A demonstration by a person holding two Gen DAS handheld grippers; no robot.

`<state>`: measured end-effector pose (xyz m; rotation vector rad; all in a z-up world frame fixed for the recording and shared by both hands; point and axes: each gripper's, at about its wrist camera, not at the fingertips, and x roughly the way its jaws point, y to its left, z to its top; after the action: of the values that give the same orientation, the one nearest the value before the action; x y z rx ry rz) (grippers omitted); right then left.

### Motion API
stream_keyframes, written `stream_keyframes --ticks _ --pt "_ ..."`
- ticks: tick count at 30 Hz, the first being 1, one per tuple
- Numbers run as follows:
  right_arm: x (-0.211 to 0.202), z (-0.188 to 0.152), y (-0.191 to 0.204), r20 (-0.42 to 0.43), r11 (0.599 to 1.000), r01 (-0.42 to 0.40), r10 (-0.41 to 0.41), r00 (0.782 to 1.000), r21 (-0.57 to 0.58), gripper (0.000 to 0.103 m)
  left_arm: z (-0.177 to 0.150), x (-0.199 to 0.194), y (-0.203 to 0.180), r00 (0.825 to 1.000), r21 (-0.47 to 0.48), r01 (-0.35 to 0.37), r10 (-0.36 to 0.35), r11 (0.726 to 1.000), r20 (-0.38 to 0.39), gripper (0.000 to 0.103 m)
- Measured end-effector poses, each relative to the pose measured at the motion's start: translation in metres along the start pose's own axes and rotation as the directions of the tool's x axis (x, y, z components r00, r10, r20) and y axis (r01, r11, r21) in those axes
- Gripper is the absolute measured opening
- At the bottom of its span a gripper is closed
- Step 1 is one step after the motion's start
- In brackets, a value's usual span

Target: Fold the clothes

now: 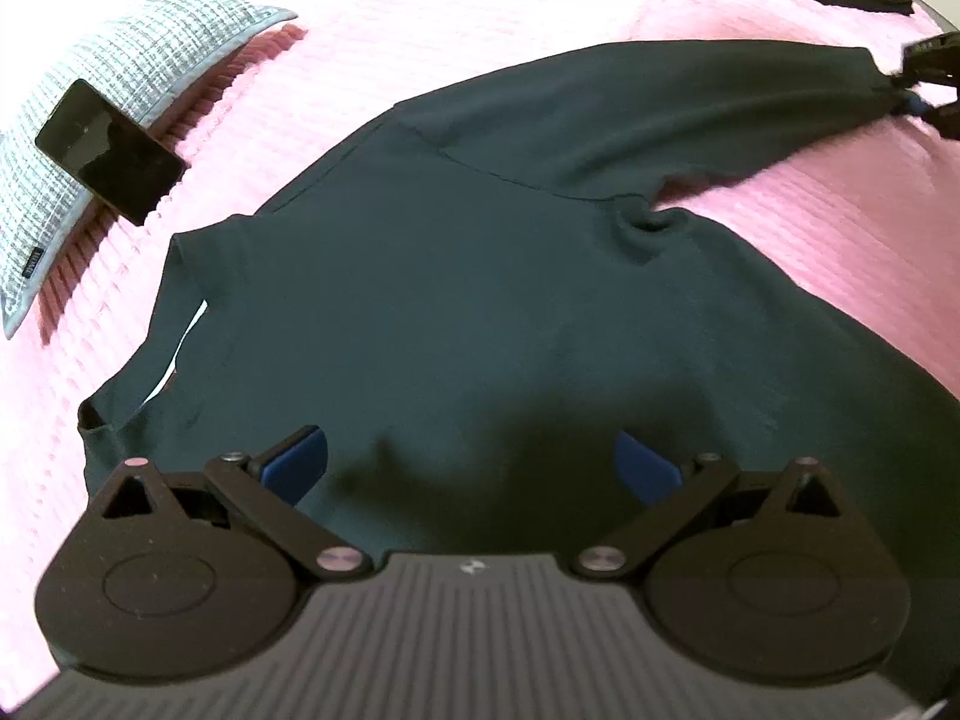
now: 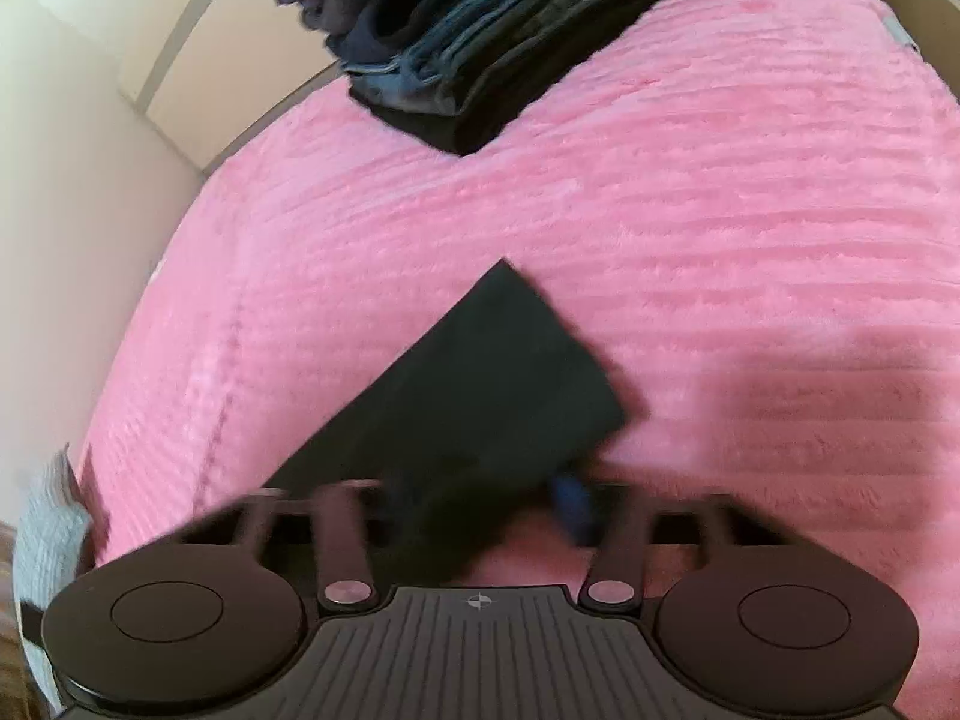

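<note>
- Shirt lies flat on pink blanket, sleeve stretched out toward your right.
- Right gripper clamped on sleeve cuff; it's nearer.
- Left gripper spread apart, empty, over shirt body.

The left tongs point steeply downward with their jaws spread wide; the blue pads stand well apart and nothing is pinched between them. The right tongs also tilt downward, less steeply, and look blurred in their own view. Their jaws are drawn close together on the end of a dark sleeve, which lies between the fingers. In the left view the right tongs show at the far right edge, clamped on that sleeve's tip.
</note>
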<state>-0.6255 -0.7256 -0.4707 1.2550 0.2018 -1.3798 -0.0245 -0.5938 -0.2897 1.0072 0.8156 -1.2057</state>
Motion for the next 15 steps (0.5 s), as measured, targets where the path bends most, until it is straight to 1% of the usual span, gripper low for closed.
stream_keyframes --ticks 1,2,3,4,5,6,8,9,10,11,12,13,15 --pt "0.003 0.002 0.006 -0.001 1.0 0.015 -0.015 1.0 -0.016 0.007 -0.001 -0.001 0.0 1.0 -0.005 -0.005 0.005 1.0 -0.002 0.101" --pt "-0.002 0.002 0.02 0.001 0.997 0.03 -0.03 1.0 -0.075 0.006 -0.003 -0.003 0.001 1.0 -0.014 -0.011 0.011 1.0 -0.003 0.101" --pt "-0.008 0.001 0.035 0.005 0.989 0.044 -0.044 0.999 -0.139 0.005 -0.005 -0.008 0.003 1.0 -0.024 -0.017 0.017 1.0 -0.003 0.101" --pt "-0.014 -0.003 0.057 0.008 0.969 0.043 -0.043 0.999 -0.241 0.005 -0.008 -0.013 0.005 1.0 -0.034 -0.022 0.022 0.999 -0.001 0.101" --pt "-0.021 -0.007 0.08 0.01 0.938 0.04 -0.039 0.999 -0.345 0.005 -0.012 -0.02 0.008 1.0 -0.046 -0.028 0.028 0.999 0.001 0.101" --pt "-0.028 -0.013 0.104 0.009 0.905 0.008 -0.004 1.0 -0.424 0.005 -0.018 -0.027 0.012 0.999 -0.059 -0.035 0.036 0.998 0.003 0.101" --pt "-0.05 -0.035 0.158 -0.011 0.834 -0.091 0.101 0.995 -0.545 0.005 -0.03 -0.041 0.022 0.999 -0.089 -0.052 0.053 0.995 0.008 0.101" --pt "-0.061 -0.047 0.186 -0.026 0.788 -0.138 0.153 0.988 -0.6 0.005 -0.038 -0.05 0.029 0.998 -0.11 -0.065 0.067 0.992 0.011 0.101" --pt "-0.074 -0.062 0.214 -0.039 0.743 -0.186 0.211 0.977 -0.642 0.005 -0.046 -0.059 0.037 0.997 -0.133 -0.08 0.082 0.988 0.012 0.101" --pt "-0.088 -0.082 0.243 -0.054 0.692 -0.238 0.277 0.959 -0.681 0.005 -0.056 -0.067 0.045 0.995 -0.158 -0.093 0.097 0.983 0.013 0.101" --pt "-0.102 -0.104 0.273 -0.072 0.635 -0.287 0.342 0.937 -0.718 0.005 -0.067 -0.075 0.056 0.994 -0.188 -0.107 0.111 0.976 0.011 0.101" --pt "-0.117 -0.129 0.302 -0.095 0.571 -0.336 0.409 0.907 -0.749 0.005 -0.078 -0.083 0.066 0.992 -0.218 -0.12 0.125 0.969 0.009 0.101" --pt "-0.136 -0.194 0.348 -0.166 0.456 -0.421 0.5 0.85 -0.784 0.005 -0.103 -0.098 0.088 0.989 -0.278 -0.144 0.15 0.95 -0.001 0.101"
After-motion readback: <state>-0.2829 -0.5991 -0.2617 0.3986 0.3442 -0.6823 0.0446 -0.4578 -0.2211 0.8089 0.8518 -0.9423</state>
